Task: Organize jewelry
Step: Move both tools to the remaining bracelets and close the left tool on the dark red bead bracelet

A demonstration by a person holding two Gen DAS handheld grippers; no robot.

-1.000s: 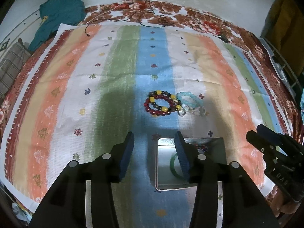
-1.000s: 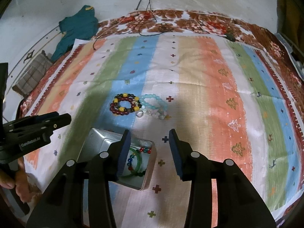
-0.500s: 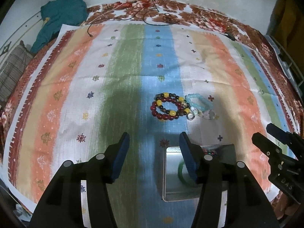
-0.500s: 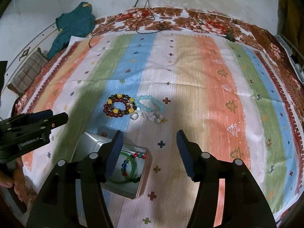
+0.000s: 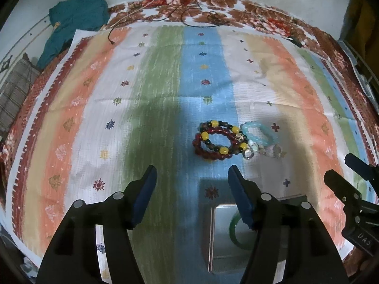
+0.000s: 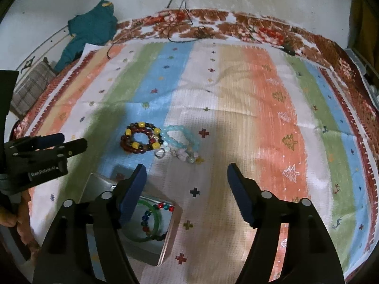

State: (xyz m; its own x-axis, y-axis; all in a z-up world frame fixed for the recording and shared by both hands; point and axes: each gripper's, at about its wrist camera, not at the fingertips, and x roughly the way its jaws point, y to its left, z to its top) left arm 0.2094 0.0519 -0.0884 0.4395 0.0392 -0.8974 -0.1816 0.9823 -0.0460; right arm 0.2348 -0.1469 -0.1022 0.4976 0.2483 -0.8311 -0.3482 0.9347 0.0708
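Note:
A pile of jewelry lies on the striped cloth: a dark red and yellow bead bracelet (image 5: 216,142) (image 6: 139,138), a pale blue bead bracelet (image 5: 259,133) (image 6: 181,137), a small clear ring (image 5: 248,153) (image 6: 160,153) and pale pink beads (image 6: 184,155). A metal tin (image 5: 222,239) (image 6: 170,232) near the front holds a green bangle (image 6: 151,234) and a multicolour bead bracelet (image 6: 145,220). My left gripper (image 5: 192,177) is open and empty, short of the pile. My right gripper (image 6: 186,177) is open and empty, just short of the pale beads.
The cloth (image 5: 165,82) lies on a floral bedspread (image 5: 236,14) with black cables (image 5: 189,11). A teal garment (image 5: 75,21) and a checked cloth (image 5: 14,92) lie at the far left. A wall runs behind.
Both grippers have opened wider and pulled back and up from the tin. The jewelry pile now sits lower in both views. Nothing was picked up.

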